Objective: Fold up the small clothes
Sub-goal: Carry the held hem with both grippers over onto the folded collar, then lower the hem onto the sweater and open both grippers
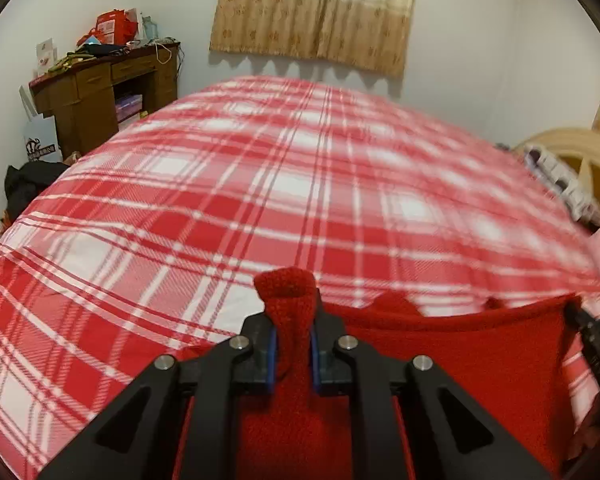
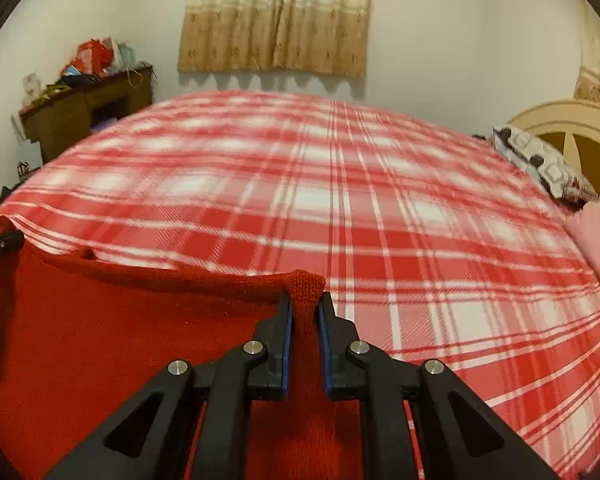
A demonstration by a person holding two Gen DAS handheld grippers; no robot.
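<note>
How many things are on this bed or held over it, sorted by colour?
Red: 1, the knitted garment, held by both tongs, left and right.
Pink: 1, a cloth at the bed's edge.
Grey patterned: 1, a pillow.
Total: 3

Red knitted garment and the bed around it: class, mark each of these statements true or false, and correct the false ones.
1. Both grippers are clamped on the red knitted garment. True: the left gripper and the right gripper each pinch a bunched corner.
2. The bedcover is plain blue. False: it is red and white plaid.
3. The garment's top edge is stretched between the two grippers. True.
4. The wooden desk by the wall has a bare top. False: bags and other clutter are piled on it.
5. The curtain hangs on the wall beyond the bed. True.
</note>
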